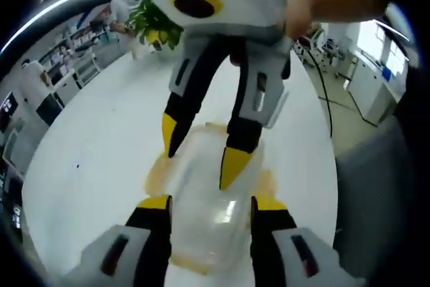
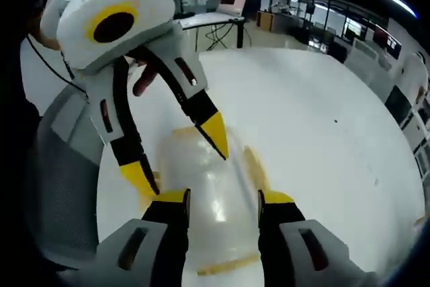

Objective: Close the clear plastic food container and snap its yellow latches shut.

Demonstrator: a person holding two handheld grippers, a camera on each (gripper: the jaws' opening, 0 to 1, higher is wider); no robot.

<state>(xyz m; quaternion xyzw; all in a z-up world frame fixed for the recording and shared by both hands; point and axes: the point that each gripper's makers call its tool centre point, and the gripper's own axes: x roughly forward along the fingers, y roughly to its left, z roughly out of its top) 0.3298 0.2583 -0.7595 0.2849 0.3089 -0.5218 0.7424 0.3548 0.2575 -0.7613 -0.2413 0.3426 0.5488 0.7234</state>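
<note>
A clear plastic food container [image 1: 201, 199] sits on a big white surface [image 1: 87, 146], with its lid on top. In the left gripper view, the left gripper [image 1: 211, 203] has its two yellow tips spread wide over the near end of the container, one on each side, holding nothing. The right gripper [image 1: 201, 156] comes down from above at the far end, its tips also wide apart, one by the container's edge and one over the lid. In the right gripper view, the same container [image 2: 215, 193] lies between the right gripper's [image 2: 222, 198] wide tips, and the left gripper [image 2: 181, 156] reaches down to it from the far side. A yellow latch [image 2: 255, 166] shows along the container's side. A leafy plant [image 1: 158, 25] stands far back on the surface.
</note>
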